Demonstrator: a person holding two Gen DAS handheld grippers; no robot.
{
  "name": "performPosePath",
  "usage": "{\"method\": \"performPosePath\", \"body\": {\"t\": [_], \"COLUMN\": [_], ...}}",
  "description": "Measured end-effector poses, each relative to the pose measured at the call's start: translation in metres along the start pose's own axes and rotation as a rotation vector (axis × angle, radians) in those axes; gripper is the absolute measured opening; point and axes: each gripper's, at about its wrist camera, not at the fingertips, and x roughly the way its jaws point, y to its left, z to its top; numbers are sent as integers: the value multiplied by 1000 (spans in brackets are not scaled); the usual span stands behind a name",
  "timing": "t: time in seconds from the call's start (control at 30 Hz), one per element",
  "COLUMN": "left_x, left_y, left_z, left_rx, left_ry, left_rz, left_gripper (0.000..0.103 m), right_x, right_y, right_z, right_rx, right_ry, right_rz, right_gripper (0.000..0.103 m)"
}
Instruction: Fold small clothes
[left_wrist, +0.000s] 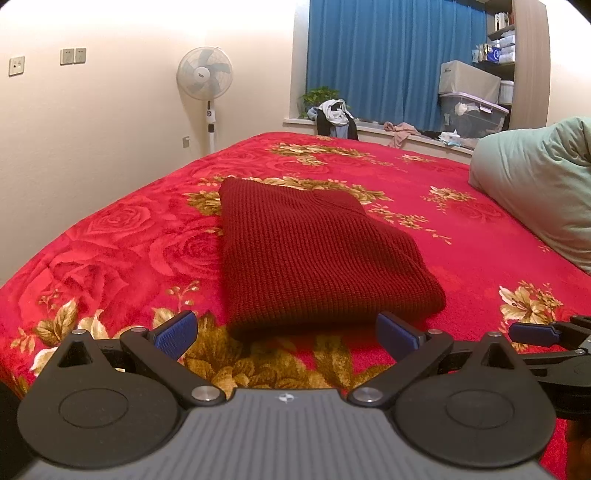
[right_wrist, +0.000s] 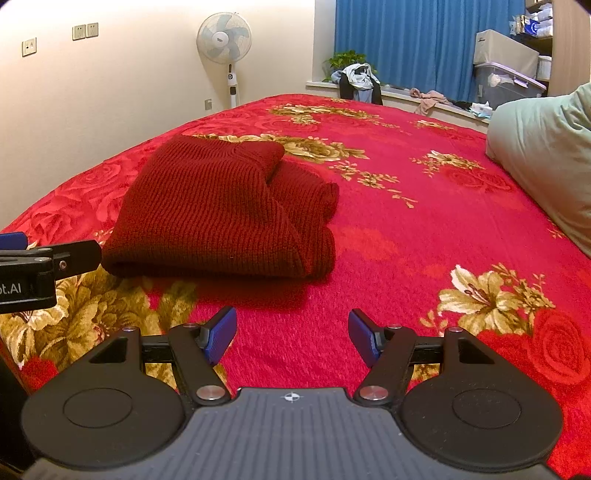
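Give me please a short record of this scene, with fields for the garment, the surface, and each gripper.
garment: dark red knit sweater, folded into a compact stack
surface: red floral blanket on a bed
left gripper: open, empty, just short of the sweater's near edge
right gripper: open, empty, to the right of the sweater, not touching
nearby: green pillow at right
background: fan, blue curtain

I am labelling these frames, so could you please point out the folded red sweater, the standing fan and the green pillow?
folded red sweater (left_wrist: 314, 254): left wrist view, middle of its top layer.
standing fan (right_wrist: 224, 37): right wrist view, centre of its head.
green pillow (left_wrist: 535, 181): left wrist view, middle of its side.
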Motion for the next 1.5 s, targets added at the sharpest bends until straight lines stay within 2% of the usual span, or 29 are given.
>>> {"method": "performPosePath", "body": {"t": [1.5], "left_x": [6], "left_y": [-1], "left_z": [-4], "left_rx": [5], "left_ry": [8], "left_rz": [-20], "left_gripper": [103], "right_x": [4], "right_y": [-5], "right_z": [-3], "right_rx": [-6], "right_ry": [-2], "right_rz": [8], "right_gripper": [68]}}
